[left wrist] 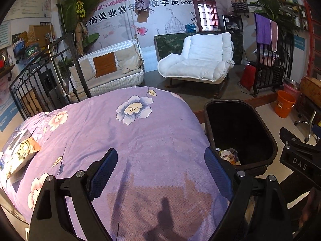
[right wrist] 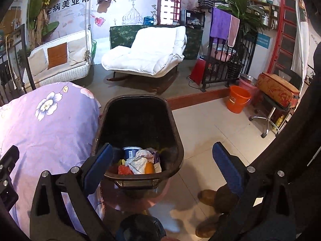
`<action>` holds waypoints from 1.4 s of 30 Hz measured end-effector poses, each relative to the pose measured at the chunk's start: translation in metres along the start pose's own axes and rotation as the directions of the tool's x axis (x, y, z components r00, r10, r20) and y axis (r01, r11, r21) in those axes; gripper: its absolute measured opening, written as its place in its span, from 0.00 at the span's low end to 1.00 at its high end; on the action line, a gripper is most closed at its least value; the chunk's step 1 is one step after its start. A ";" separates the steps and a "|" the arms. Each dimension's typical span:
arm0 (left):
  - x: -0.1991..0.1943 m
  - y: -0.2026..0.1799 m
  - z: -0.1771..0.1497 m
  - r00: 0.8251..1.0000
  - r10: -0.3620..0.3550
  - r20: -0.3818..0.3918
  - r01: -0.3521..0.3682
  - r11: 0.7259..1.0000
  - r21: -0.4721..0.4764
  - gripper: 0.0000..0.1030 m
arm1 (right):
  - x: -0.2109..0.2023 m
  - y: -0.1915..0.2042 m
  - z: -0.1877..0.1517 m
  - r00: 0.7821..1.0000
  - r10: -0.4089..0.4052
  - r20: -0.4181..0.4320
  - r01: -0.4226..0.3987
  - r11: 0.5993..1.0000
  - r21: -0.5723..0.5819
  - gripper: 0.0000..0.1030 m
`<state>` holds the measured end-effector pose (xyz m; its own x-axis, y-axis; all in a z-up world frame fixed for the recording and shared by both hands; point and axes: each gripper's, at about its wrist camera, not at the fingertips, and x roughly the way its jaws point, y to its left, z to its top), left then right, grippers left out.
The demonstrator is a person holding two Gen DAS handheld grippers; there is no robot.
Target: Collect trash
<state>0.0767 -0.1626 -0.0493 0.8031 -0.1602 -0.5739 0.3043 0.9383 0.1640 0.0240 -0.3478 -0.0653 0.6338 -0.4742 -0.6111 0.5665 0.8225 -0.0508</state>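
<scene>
Two surfaces fill the near scene: a bed under a lilac flower-printed cotton cover (left wrist: 140, 136) on the left, and pale glossy floor tiles (right wrist: 210, 132) on the right. Between them, touching the bed's right edge, stands a dark oval plastic trash bin (right wrist: 172, 124). Inside it lie crumpled white paper (right wrist: 138, 160), a blue-and-white round tub (right wrist: 131, 151), a red wrapper (right wrist: 124, 169) and an orange piece (right wrist: 149, 167). On the bed's far left edge rests a flat orange-and-cream printed packet (left wrist: 26, 150). Farther off stand a white wicker swing seat with tan cushions (left wrist: 112, 68), a white padded rocking lounger (left wrist: 198, 60), a red telephone-box cabinet (left wrist: 204, 8), a black metal rack with purple towels (left wrist: 266, 40) and an orange plastic bucket (right wrist: 238, 100) on the right.

The left gripper (left wrist: 160, 172) hangs over the near part of the cover, its blue-padded fingers (left wrist: 104, 172) spread wide with nothing between them. The right gripper (right wrist: 162, 170) hovers above the bin's near rim, jaws equally wide apart and holding nothing; its left pad sits over the rim, its right pad over the tiles
</scene>
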 end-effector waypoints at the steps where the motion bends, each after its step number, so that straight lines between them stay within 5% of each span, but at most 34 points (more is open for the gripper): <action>1: 0.000 0.000 0.000 1.000 0.001 0.000 -0.001 1.000 0.001 0.85 | -0.001 0.000 -0.001 1.000 -0.002 0.000 0.002 1.000 0.000 0.95; 42: -0.005 0.005 0.001 1.000 0.021 0.012 -0.021 1.000 -0.014 0.85 | -0.018 0.009 0.005 0.999 0.040 -0.012 -0.040 0.999 -0.016 0.95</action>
<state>0.0752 -0.1574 -0.0446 0.8153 -0.1442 -0.5608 0.2803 0.9458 0.1643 0.0207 -0.3332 -0.0513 0.6493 -0.4375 -0.6221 0.5321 0.8458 -0.0394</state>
